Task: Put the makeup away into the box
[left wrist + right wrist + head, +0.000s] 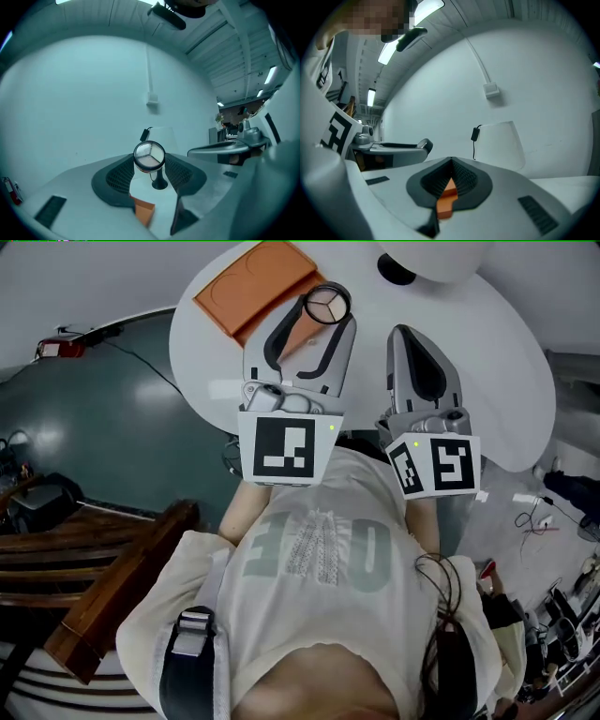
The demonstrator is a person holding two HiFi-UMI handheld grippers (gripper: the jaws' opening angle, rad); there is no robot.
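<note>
Just above a round white bench (487,362), two grippers are held side by side by a person in a pale top. A round compact (149,156) is pinched at the tips of the left gripper (326,311); its clear lid is turned to the camera and three pale wedges of powder are seen inside. The dark ribbed fingers (117,176) are pressed on its rim from both sides. The compact is carried clear of the bench and, in the head view, it is seen over the near edge of a flat orange box (255,285) that lies on the bench. The right gripper (403,334) is held beside the left, its fingers (473,180) pressed together at the tips with nothing between them. A white-shaded lamp (499,143) is seen at the far side of the bench, before a plain wall.
</note>
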